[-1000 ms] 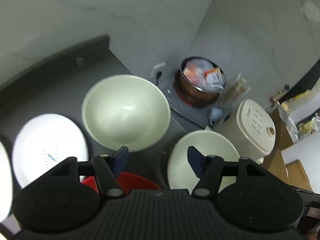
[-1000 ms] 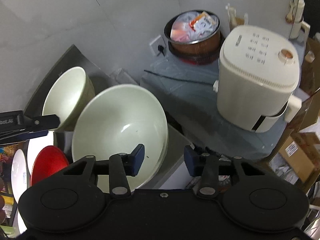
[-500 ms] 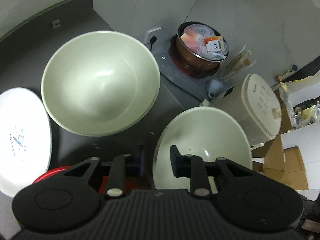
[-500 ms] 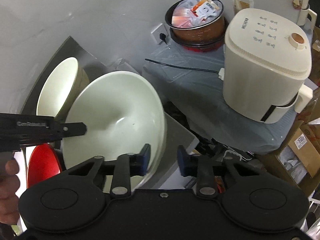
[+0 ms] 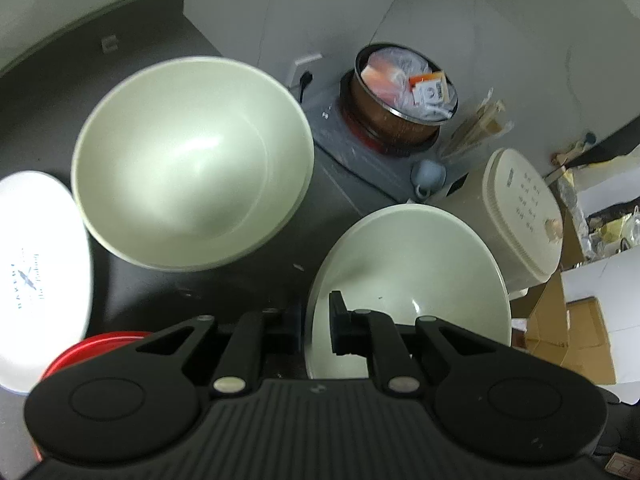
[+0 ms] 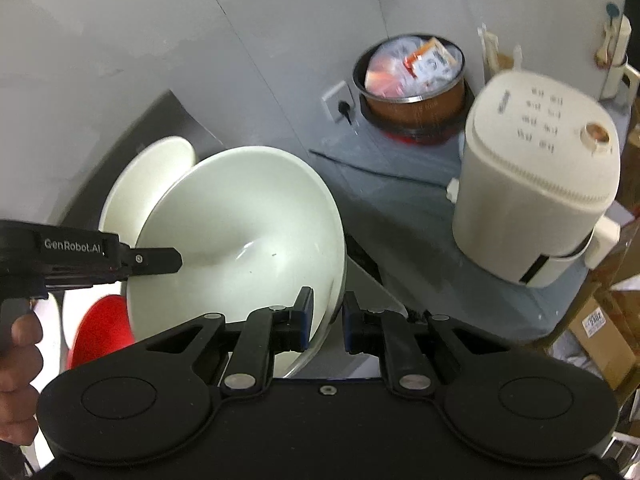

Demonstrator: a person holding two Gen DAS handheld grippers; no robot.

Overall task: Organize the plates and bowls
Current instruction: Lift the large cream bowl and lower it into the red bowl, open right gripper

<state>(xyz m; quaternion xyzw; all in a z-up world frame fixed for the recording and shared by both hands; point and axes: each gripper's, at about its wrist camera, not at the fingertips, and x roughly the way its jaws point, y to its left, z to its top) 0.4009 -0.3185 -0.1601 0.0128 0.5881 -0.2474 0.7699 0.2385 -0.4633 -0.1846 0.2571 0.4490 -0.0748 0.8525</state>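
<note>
Two pale green bowls sit on a dark counter (image 5: 168,288). My left gripper (image 5: 314,328) is shut on the left rim of the near bowl (image 5: 412,276). My right gripper (image 6: 326,320) is shut on the right rim of the same bowl (image 6: 240,232), and the left gripper (image 6: 156,260) shows at its other side. The second bowl (image 5: 192,168) stands behind to the left, and its rim peeks out in the right wrist view (image 6: 140,176). A white plate (image 5: 36,264) and a red plate (image 5: 96,344) lie at the left.
To the right, lower than the counter, a grey surface (image 6: 404,216) holds a cream rice cooker (image 6: 536,192), a brown pot with packets (image 6: 412,76) and a small blue cup (image 5: 428,176). Cardboard boxes (image 5: 568,332) lie at the far right. A grey wall is behind.
Both grippers have closed from open onto opposite rims of the near bowl. The left gripper moved right, from the far bowl over to the near one.
</note>
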